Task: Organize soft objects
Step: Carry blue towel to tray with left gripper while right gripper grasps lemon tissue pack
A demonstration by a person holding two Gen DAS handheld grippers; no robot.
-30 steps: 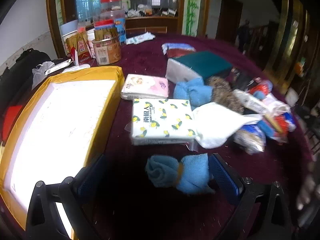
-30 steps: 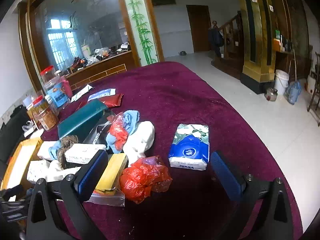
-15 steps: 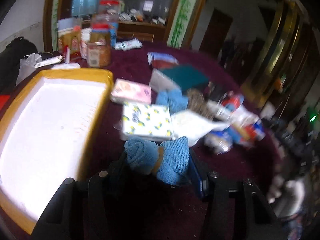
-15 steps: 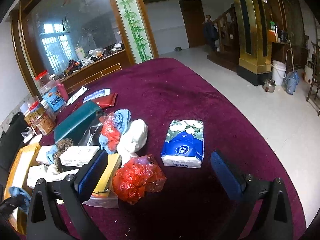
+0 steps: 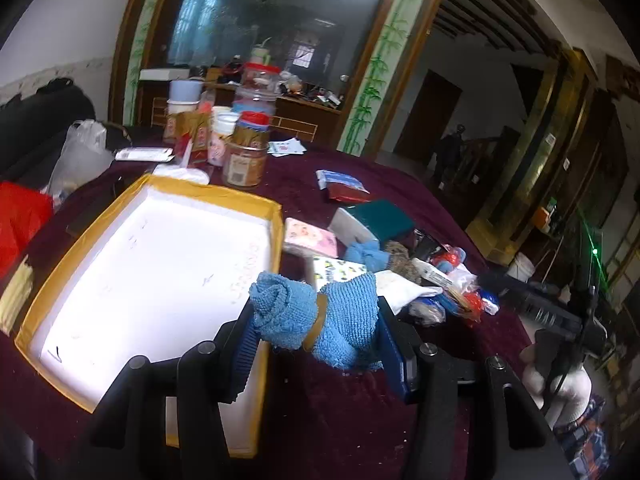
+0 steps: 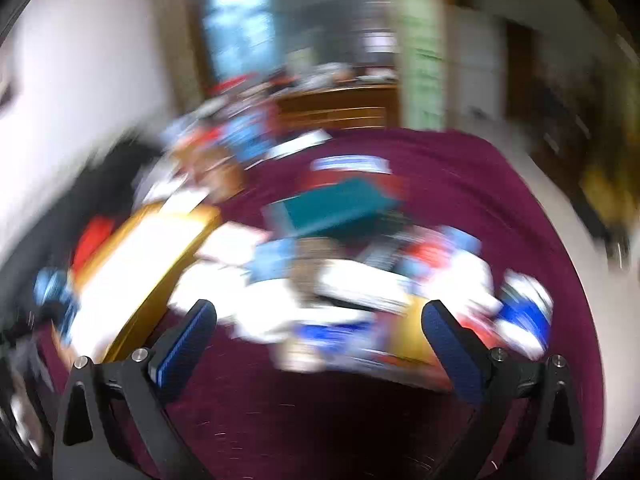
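My left gripper (image 5: 316, 320) is shut on a rolled blue towel (image 5: 316, 318) with a tan band and holds it above the table, at the right rim of the yellow box with a white inside (image 5: 152, 268). Behind lie a pink tissue pack (image 5: 310, 237), a lemon-print tissue pack (image 5: 338, 270), another blue towel (image 5: 366, 254) and a white cloth (image 5: 404, 290). My right gripper (image 6: 320, 326) is open and empty above the blurred pile of items (image 6: 344, 280); the yellow box also shows in the right wrist view (image 6: 136, 264).
A teal box (image 5: 380, 222), red and blue packets (image 5: 342, 186) and a heap of wrapped goods (image 5: 452, 284) lie on the maroon tablecloth (image 5: 340, 400). Jars and cups (image 5: 244, 148) stand at the back. A red bag (image 5: 20, 220) sits left of the yellow box.
My left gripper closed on the blue towel, lifted it and carried it left toward the yellow box. My right gripper swung left fast, from the blue tissue pack toward the pile; its view is blurred.
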